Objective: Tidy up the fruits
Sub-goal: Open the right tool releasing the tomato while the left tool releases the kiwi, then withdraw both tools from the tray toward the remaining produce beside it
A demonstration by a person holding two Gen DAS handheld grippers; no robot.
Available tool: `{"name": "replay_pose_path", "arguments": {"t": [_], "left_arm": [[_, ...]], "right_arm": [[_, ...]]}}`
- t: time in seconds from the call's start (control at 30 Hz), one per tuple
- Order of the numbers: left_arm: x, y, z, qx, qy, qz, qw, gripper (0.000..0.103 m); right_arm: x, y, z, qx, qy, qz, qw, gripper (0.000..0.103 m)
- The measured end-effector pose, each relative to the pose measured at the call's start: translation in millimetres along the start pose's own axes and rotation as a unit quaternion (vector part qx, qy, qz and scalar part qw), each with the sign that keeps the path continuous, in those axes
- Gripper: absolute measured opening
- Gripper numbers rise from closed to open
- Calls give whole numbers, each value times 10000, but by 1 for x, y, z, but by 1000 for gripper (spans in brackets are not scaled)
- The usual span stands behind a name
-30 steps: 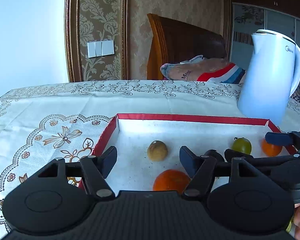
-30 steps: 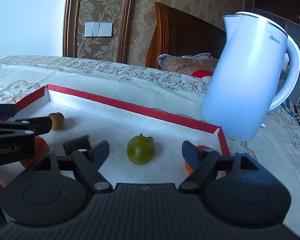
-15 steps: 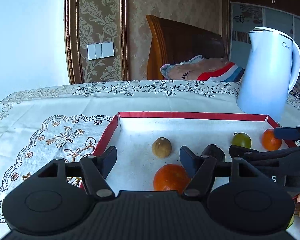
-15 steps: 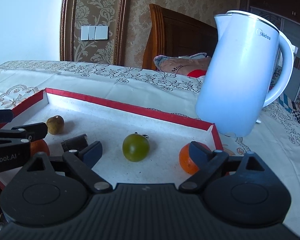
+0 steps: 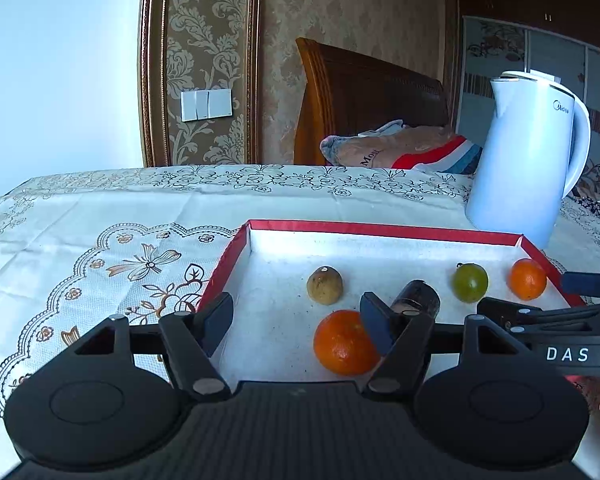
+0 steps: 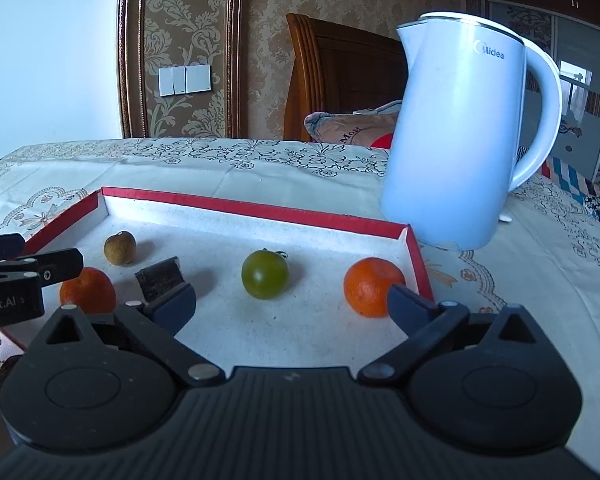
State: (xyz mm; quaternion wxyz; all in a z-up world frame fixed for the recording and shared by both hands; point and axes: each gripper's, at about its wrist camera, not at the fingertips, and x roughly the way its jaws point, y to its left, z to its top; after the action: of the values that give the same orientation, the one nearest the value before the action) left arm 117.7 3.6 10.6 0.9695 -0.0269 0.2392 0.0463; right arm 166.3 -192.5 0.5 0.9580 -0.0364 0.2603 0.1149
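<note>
Both my grippers, left point(image 5: 296, 322) and right point(image 6: 290, 306), have jaws wide apart, holding nothing. The fruit's all in the red tray point(image 6: 252, 208): green one point(image 6: 265, 274) mid-tray, small orange point(image 6: 372, 286) at its right edge, bigger orange point(image 5: 344, 342) by the near edge.

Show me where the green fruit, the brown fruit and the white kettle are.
green fruit point(image 6: 265, 274), right wrist view, middle of its skin.
brown fruit point(image 5: 325, 285), left wrist view, middle of its front.
white kettle point(image 6: 456, 140), right wrist view, middle of its body.
</note>
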Motion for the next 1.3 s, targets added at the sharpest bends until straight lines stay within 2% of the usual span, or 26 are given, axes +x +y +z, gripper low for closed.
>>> {"name": "replay_pose_path", "arguments": {"t": [0.23, 0.7, 1.0, 1.3], "left_arm": [[-16, 4, -6, -97, -64, -97, 9999, 72], [-46, 6, -20, -34, -181, -213, 9996, 73], [-68, 4, -36, 263, -238, -268, 9990, 73], [-78, 3, -51, 593, -148, -377, 9974, 74]], "right_arm": [[-19, -12, -13, 381, 63, 283, 9989, 103], [-51, -10, -35, 279, -157, 366, 9988, 103], [-65, -12, -42, 222, -325, 278, 9988, 103], [-88, -11, -57, 55, -376, 701, 9968, 103]]}}
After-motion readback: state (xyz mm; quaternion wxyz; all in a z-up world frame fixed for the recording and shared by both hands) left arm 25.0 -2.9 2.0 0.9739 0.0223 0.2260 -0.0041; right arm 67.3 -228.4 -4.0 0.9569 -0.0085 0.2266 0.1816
